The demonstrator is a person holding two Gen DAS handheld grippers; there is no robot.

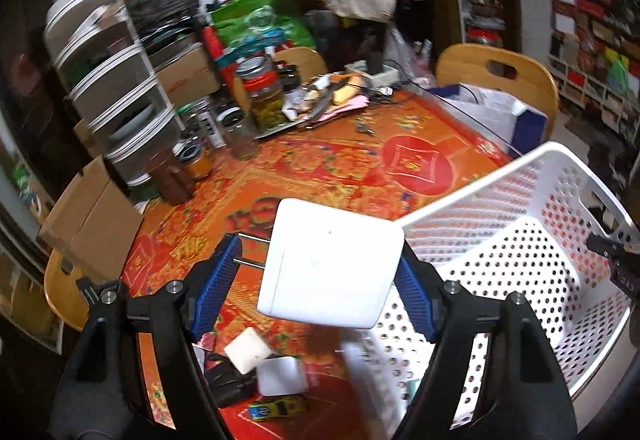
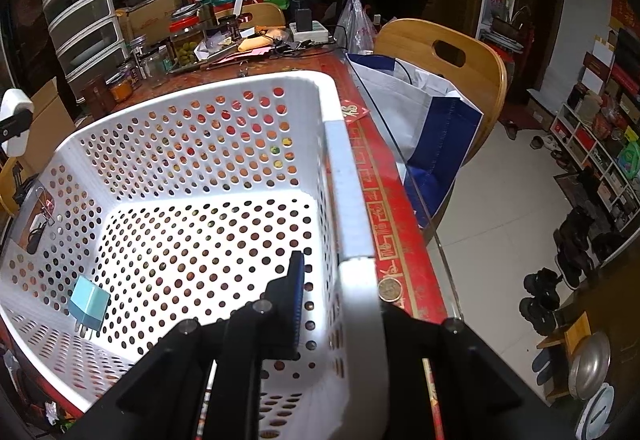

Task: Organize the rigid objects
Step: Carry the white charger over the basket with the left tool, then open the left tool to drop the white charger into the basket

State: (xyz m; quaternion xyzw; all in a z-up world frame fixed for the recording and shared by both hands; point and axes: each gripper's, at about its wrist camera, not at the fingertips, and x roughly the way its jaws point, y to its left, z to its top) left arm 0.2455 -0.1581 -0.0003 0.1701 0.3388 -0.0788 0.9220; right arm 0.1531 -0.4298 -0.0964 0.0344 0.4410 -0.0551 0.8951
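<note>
The left gripper [image 1: 320,276] grasps one white, smooth, rounded-square charger [image 1: 330,264] between its ribbed blue jaws, two metal prongs toward the left jaw; it hangs above the worktop [image 1: 340,160] beside the near-left corner of the white perforated plastic basket [image 1: 520,240]. Below it lie two white blocks and one yellow toy car [image 1: 274,409]. One pale blue plug adapter [image 2: 89,302] rests on the basket floor. The right gripper [image 2: 340,304] is clenched on the basket's right rim.

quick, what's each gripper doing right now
Left gripper: shut on the white charger, above the table.
Right gripper: shut on the basket rim.
</note>
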